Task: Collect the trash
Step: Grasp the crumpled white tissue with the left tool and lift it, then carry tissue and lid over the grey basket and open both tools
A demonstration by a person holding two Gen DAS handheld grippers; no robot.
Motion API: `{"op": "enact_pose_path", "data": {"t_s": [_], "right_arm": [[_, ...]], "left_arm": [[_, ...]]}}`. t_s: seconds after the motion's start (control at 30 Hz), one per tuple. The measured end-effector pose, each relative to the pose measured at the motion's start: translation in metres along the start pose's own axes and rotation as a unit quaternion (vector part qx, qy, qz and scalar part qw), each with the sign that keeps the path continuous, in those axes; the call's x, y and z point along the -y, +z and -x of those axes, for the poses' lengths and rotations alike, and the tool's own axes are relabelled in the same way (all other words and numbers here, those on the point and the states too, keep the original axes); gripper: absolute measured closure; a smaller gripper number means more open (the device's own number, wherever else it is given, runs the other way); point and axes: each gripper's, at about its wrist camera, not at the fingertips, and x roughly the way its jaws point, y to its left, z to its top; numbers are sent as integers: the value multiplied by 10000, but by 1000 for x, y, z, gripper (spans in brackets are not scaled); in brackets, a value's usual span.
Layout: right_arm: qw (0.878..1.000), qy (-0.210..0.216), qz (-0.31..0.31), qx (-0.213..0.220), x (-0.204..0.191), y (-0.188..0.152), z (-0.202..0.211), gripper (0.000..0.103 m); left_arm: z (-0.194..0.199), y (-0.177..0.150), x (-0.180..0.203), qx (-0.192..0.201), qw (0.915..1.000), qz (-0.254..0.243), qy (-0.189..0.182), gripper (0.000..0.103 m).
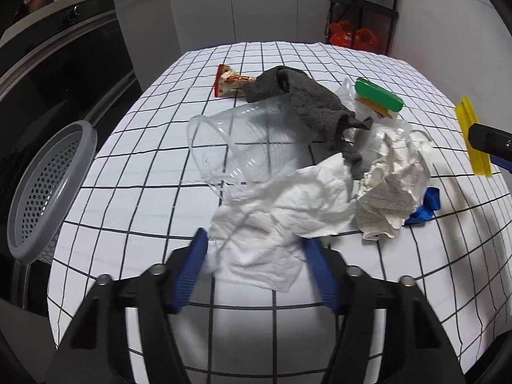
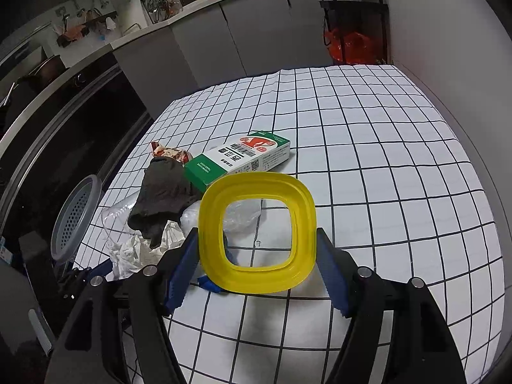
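Table's got a white tablecloth (image 1: pixel 134 172) with a black grid. Sitting on it: a clear plastic cup (image 1: pixel 236 147) on its side, a white tissue (image 1: pixel 275 224), crumpled lined paper (image 1: pixel 393 185), a dark grey rag (image 1: pixel 307 102), a candy wrapper (image 1: pixel 228 80) and a green-and-white carton (image 2: pixel 240 160).

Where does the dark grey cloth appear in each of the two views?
Left wrist view: the dark grey cloth lies above centre, behind the clear cup.
Right wrist view: it lies at left of centre, beside the green box.
Shared landmark: the grey perforated basket at the table's left edge.
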Motion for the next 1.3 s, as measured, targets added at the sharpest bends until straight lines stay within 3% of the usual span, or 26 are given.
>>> {"op": "enact_pose_path", "data": {"t_s": [0.17,0.3,0.9,1.3], "right_arm": [[10000,18,49,37,-4,-1,3,35],[9999,22,64,88,-6,-2,7,35],[9988,113,248,414,-35,-6,25,35],[9940,384,865,547,-117,-1,24,35]], "left_arm": [[9,-1,-2,60,9999,13,-140,84],[19,-1,-6,158,9996,44,-230,90],[79,4,-52,915,9952,332,-10,94],[108,1,-122,1074,9904,759,416,94]]}}
